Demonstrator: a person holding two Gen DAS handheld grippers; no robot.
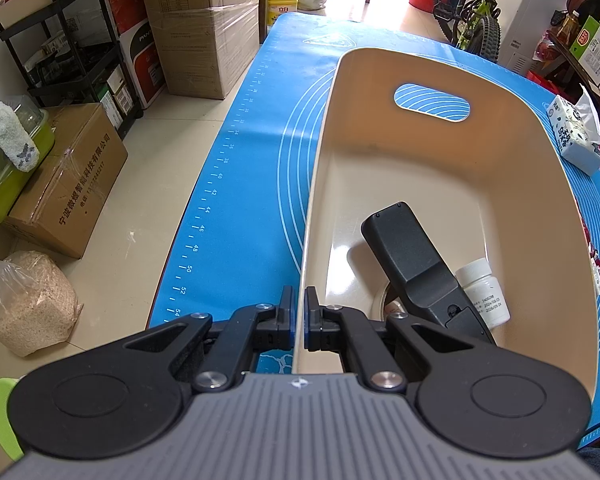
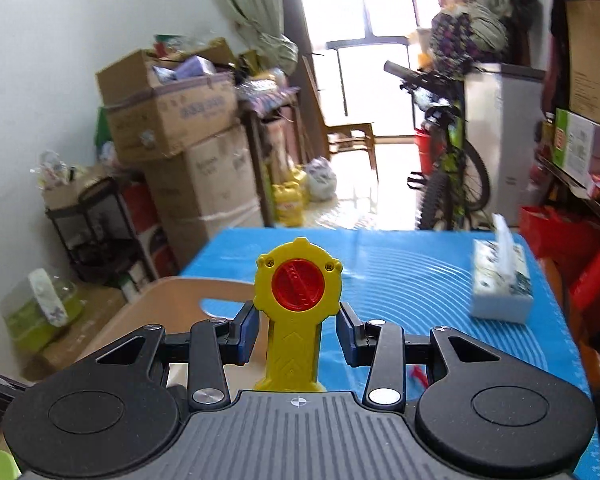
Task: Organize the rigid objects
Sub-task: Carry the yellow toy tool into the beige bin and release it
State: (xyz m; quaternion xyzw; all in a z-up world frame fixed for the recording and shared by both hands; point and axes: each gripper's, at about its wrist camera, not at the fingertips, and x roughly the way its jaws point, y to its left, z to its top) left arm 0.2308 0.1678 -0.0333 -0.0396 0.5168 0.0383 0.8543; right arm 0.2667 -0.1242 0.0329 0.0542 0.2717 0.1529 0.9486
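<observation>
A beige plastic bin (image 1: 440, 160) with a handle slot stands on the blue mat. My left gripper (image 1: 299, 300) is shut on the bin's near left wall, one finger on each side. Inside the bin lie a black remote-like device (image 1: 412, 256) and a small white pill bottle (image 1: 484, 292). In the right wrist view, a yellow toy with a red round knob (image 2: 298, 284) stands upright between the fingers of my right gripper (image 2: 298, 332). The jaws stand apart with gaps on both sides of its stem. The bin's rim (image 2: 180, 292) shows at lower left.
A tissue pack (image 2: 500, 280) sits on the blue mat (image 2: 400, 264) at the right; it also shows in the left wrist view (image 1: 576, 136). Cardboard boxes (image 1: 72, 184), a black cart (image 1: 80, 40) and a sack stand on the floor left of the table. A bicycle (image 2: 448, 160) stands beyond the far edge.
</observation>
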